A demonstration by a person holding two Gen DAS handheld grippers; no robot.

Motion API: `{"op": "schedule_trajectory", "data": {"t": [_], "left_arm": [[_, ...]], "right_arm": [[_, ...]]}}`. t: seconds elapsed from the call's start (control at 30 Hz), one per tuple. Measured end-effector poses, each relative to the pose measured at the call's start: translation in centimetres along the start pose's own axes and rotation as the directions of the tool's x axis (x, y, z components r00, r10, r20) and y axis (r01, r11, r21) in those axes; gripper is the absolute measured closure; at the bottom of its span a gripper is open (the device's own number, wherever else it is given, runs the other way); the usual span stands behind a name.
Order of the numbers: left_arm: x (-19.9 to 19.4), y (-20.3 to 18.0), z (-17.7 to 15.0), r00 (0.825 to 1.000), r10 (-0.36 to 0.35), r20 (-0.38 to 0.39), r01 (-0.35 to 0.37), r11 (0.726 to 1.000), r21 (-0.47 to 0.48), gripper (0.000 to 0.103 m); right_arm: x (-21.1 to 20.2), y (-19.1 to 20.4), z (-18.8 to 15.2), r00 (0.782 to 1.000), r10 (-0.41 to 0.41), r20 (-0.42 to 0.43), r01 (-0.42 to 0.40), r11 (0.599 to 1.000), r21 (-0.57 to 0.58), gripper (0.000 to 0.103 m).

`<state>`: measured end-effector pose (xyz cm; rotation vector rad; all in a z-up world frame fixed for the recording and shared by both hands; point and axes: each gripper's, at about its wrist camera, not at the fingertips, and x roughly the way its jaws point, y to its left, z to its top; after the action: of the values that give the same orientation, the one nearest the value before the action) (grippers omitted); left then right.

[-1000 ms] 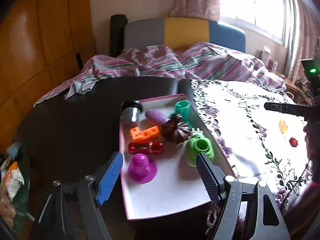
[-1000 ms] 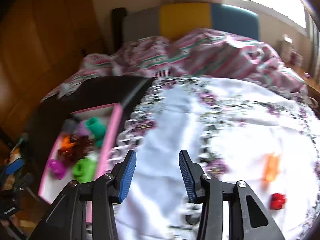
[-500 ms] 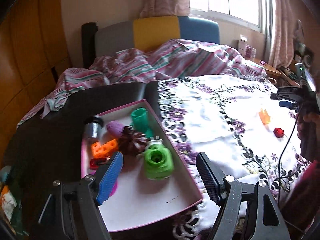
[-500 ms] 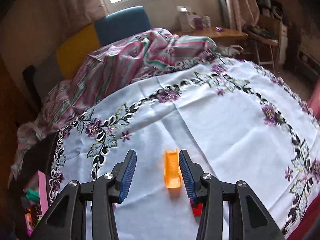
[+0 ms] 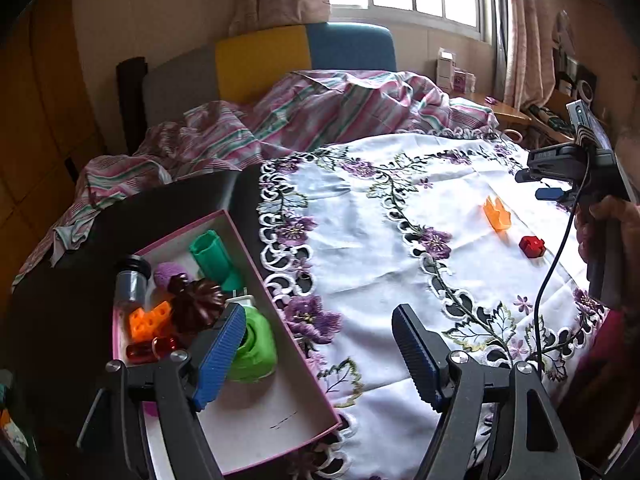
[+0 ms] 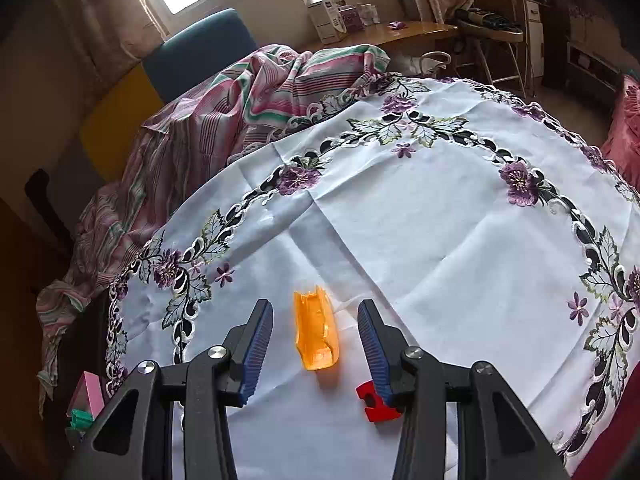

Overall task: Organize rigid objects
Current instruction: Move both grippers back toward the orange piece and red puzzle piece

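An orange plastic piece (image 6: 317,332) lies on the white embroidered cloth, between the fingers of my open right gripper (image 6: 316,342); the pads do not touch it. A red block (image 6: 376,398) lies just under the right finger. In the left wrist view the orange piece (image 5: 497,214) and red block (image 5: 532,246) lie at the right, near the right gripper (image 5: 554,186). My left gripper (image 5: 320,356) is open and empty above the pink-rimmed box (image 5: 280,420), which holds several toys, among them a green one (image 5: 254,346).
A striped blanket (image 5: 304,120) is heaped at the table's far side before a chair back (image 5: 280,56). Bare black tabletop (image 5: 72,280) lies left of the box. The box corner (image 6: 90,394) shows in the right wrist view. A desk with boxes (image 6: 360,28) stands behind.
The right gripper swung from the table's middle to the orange piece and closed in around it. The left gripper's view turned right, away from the box toward the cloth.
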<state>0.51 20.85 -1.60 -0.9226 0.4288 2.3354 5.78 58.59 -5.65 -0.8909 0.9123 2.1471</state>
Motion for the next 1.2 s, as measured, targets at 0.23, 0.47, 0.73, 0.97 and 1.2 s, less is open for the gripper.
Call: {"op": "schedule_trajectory", "data": {"t": [0.23,0.47,0.73,0.97,1.2], "left_arm": [[0.9,-1.3,0.6,1.0,-0.019,-0.007,0.019,1.0,0.024,0.027],[2.0,-2.6,1.4,0.999,-0.051,-0.017,0.052,0.997,0.052,0.027],[4.0,-4.8,2.6,0.996,-0.078,-0.033,0.081,0.993,0.087,0.027],[6.0,-6.3,3.2,0.994,-0.089,-0.063,0.095,0.989,0.113,0.027],[7.7,-7.6,3.7,0.99,-0.104,-0.094,0.115,0.985,0.127,0.031]], "right_arm": [[0.0,-1.6,0.5,1.0,0.006,-0.003,-0.005,0.997,0.078,0.058],[-0.7,-2.9,0.8,0.999,0.012,0.031,-0.017,0.989,0.146,0.058],[-0.6,-4.2,1.1,0.999,0.04,0.031,-0.046,0.975,0.216,0.058],[-0.8,-4.9,1.2,0.997,0.059,0.043,-0.068,0.965,0.252,0.058],[-1.2,-5.8,1.3,0.994,0.086,0.062,-0.101,0.948,0.301,0.058]]}}
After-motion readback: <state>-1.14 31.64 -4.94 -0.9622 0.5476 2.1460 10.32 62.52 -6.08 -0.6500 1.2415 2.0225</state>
